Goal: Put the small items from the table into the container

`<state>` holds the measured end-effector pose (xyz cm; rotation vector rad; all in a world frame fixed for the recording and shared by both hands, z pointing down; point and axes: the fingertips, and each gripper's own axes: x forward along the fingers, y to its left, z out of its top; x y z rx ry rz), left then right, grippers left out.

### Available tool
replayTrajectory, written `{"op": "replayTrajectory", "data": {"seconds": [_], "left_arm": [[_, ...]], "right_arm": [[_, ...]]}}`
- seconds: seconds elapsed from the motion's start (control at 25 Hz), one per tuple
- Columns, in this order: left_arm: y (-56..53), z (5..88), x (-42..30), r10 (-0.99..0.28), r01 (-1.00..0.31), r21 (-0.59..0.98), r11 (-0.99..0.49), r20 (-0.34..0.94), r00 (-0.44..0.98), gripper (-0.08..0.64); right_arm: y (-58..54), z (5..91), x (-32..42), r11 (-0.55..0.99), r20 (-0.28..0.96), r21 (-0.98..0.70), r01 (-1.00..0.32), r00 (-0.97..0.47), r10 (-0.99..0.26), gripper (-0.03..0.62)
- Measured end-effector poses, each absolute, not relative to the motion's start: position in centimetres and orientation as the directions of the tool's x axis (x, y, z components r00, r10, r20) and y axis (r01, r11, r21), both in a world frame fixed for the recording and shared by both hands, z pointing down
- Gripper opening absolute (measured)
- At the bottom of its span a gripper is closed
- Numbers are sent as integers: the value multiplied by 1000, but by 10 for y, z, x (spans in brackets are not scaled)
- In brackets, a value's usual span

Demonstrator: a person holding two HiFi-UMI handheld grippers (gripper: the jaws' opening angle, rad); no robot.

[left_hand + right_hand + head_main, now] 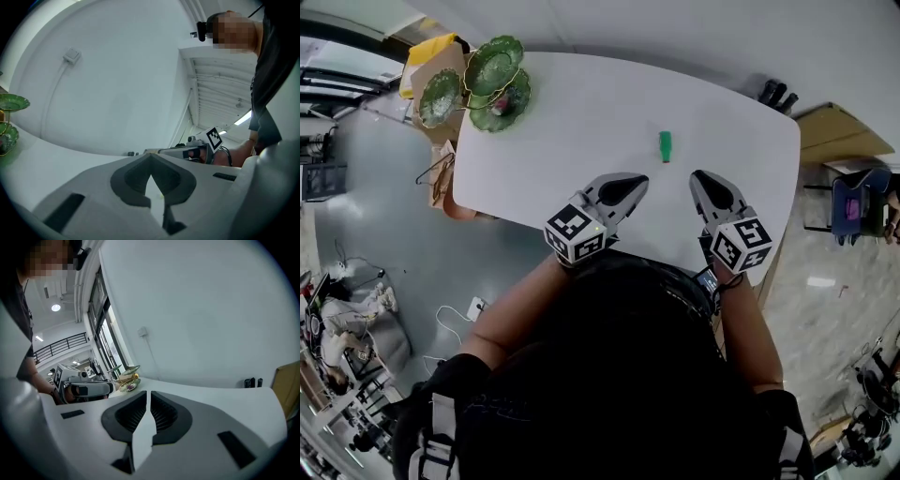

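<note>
A small green item (665,145) stands on the white table (581,122), a short way beyond both gripper tips and between them. My left gripper (636,181) hovers over the table's near edge, its jaws shut and empty (150,155). My right gripper (697,175) is beside it, also shut with nothing in it (147,392). A stand of green leaf-shaped dishes (492,80) sits on the table's far left corner, and shows in the left gripper view (9,102) and the right gripper view (126,376). Each gripper view shows the other gripper off to the side.
A brown box (431,66) with something yellow on it stands on the floor by the dish corner. Two dark objects (776,94) sit beyond the table's far right corner, next to a brown board (839,131). A chair (853,202) stands at the right.
</note>
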<state>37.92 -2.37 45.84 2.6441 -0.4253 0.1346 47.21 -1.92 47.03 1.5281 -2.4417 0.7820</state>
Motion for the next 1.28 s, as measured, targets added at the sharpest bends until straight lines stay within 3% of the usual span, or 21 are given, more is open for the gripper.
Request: {"op": "replayTrajectory", "data": {"seconds": [0.6, 0.76, 1.28], "left_arm": [[-64, 510, 393, -168, -254, 474, -843, 216, 962, 3], [-67, 519, 396, -131, -230, 499, -836, 225, 966, 3], [-91, 542, 383, -116, -231, 543, -807, 238, 964, 3]], "right_arm": [[-85, 597, 471, 223, 611, -393, -892, -434, -662, 25], [-88, 642, 470, 165, 685, -384, -908, -400, -608, 95], [-80, 728, 467, 98, 812, -369, -924, -372, -450, 124]]}}
